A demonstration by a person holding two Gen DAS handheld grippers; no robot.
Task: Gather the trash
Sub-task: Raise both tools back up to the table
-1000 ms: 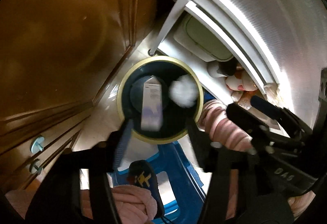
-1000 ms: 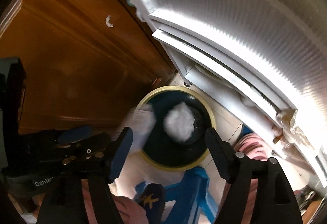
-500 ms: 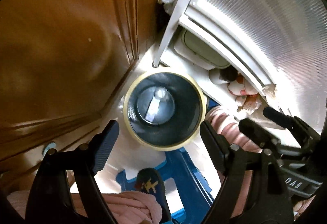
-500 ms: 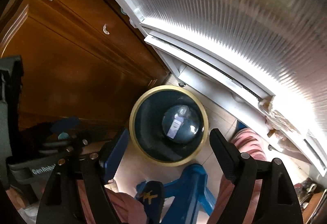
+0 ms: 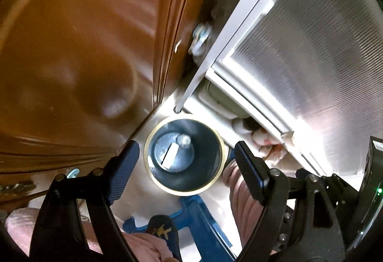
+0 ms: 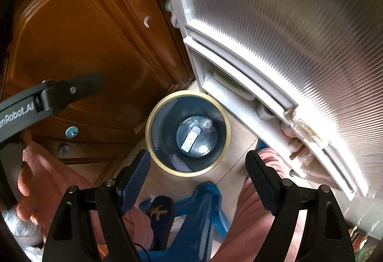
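Round dark-blue bin with yellow rim (image 6: 188,132) — seen from above on the floor.
A white rectangular packet (image 6: 190,138) and a crumpled clear wrapper (image 6: 206,123) are held inside; the left hand-held gripper (image 5: 184,164) and the right hand-held gripper (image 6: 198,173) are spread wide — nothing gripped.

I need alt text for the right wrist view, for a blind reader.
The open right gripper hangs above a round dark-blue trash bin holding a small white box and crumpled clear plastic. A wooden cabinet stands beside it.
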